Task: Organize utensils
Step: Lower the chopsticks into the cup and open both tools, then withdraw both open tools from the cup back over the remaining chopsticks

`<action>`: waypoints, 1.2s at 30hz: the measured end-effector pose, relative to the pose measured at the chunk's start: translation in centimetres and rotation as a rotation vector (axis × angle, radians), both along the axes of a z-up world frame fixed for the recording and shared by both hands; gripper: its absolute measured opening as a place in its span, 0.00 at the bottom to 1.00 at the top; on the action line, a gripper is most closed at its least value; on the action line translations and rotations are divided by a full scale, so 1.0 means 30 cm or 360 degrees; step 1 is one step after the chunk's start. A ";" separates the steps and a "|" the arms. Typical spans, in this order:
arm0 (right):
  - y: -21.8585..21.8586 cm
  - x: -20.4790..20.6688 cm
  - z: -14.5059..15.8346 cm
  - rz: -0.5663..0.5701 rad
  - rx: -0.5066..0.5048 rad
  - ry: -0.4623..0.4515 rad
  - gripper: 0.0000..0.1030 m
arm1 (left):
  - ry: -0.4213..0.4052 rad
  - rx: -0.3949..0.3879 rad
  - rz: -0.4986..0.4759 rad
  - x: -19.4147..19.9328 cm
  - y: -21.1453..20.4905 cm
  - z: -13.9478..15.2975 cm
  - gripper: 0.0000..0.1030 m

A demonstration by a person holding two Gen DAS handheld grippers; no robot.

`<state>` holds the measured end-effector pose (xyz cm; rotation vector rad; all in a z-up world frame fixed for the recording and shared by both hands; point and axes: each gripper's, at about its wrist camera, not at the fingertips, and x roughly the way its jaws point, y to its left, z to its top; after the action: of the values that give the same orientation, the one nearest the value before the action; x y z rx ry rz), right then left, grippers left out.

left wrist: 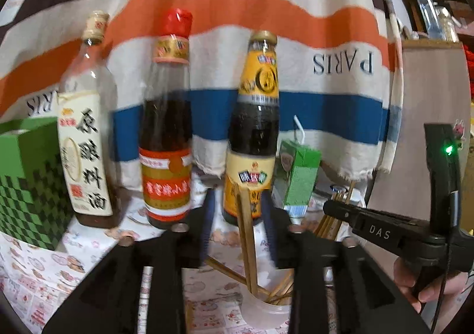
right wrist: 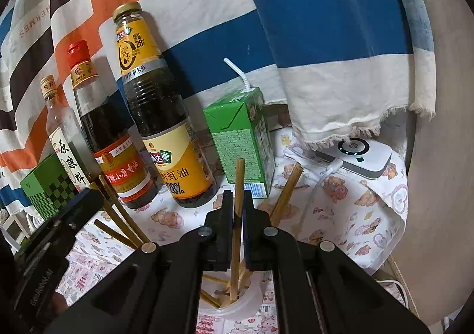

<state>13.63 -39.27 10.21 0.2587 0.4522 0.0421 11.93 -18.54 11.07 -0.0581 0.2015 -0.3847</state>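
A clear plastic cup (right wrist: 251, 303) on the table holds several wooden chopsticks. In the right wrist view my right gripper (right wrist: 238, 209) is shut on one upright chopstick (right wrist: 239, 180) whose lower end stands in the cup. Two more chopsticks (right wrist: 286, 194) lean right beside it. In the left wrist view my left gripper (left wrist: 238, 215) is open, with a pair of chopsticks (left wrist: 247, 233) standing between its blurred fingers, apart from the pads. They reach down into the cup (left wrist: 266, 307). The right gripper (left wrist: 328, 206) enters from the right, just beyond the cup.
Three sauce bottles (left wrist: 166, 138) stand in a row behind the cup, with a green drink carton (right wrist: 243, 141) and straw to their right. A green chequered box (left wrist: 26, 180) is at far left. A striped cloth hangs behind. A white device (right wrist: 364, 156) with a cable lies right.
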 end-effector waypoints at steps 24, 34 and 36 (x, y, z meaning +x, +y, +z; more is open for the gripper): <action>0.198 -0.225 0.186 0.0249 -0.0041 -0.0357 0.76 | -0.0210 0.0159 0.0438 -0.388 0.448 0.013 0.99; 0.333 -0.367 0.142 0.0247 -0.0052 -0.0276 0.88 | -0.0108 0.0074 0.0448 -0.436 0.546 -0.072 1.00; 0.344 -0.391 0.119 0.0250 -0.0043 -0.0255 0.88 | -0.0097 0.0056 0.0444 -0.447 0.556 -0.093 1.00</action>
<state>1.91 -28.97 13.79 0.1913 0.3129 0.2088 -1.49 -1.86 8.28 -0.0389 0.1375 -0.1047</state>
